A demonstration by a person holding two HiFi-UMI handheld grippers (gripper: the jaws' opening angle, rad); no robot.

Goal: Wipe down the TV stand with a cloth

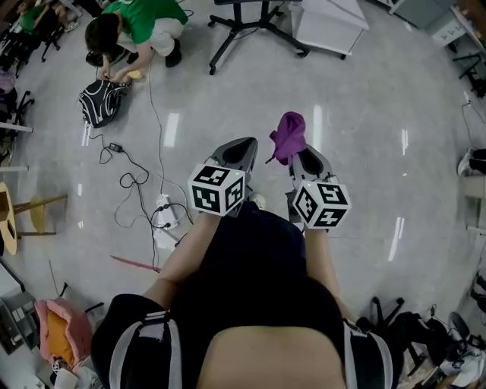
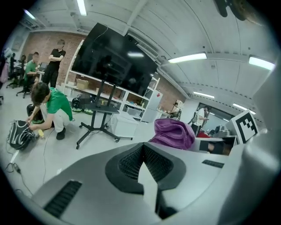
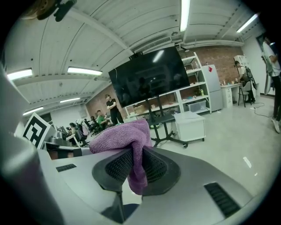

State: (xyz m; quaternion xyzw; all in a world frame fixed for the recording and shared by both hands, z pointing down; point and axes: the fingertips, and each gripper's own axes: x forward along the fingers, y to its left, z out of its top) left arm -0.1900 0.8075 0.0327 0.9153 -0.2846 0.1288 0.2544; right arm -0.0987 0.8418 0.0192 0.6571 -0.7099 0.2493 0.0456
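Your right gripper (image 3: 137, 154) is clamped on the purple cloth (image 3: 117, 135). One fold is pinched between the ribbed pads, a short tail hangs below them, and the bulk is bunched above and to the left of the jaws. Your left gripper (image 2: 142, 148) has its jaws pressed together with nothing between them. In the head view both grippers are held out in front of your body, side by side and near each other without touching, above the pale floor (image 1: 380, 137). The cloth pokes out past the right gripper's tips. The TV stand (image 1: 250, 29), black with splayed wheeled legs, is well ahead of you and well apart from the cloth. It carries a large dark screen (image 2: 115, 59). A white cabinet (image 1: 331, 24) sits just beside the stand's base on the right, and open white shelving (image 3: 195, 94) runs behind it. Left of the stand a person in a green top (image 1: 143, 21) crouches over a black bag (image 1: 102, 102). Cables (image 1: 140, 186) trail across the floor between the bag and you.
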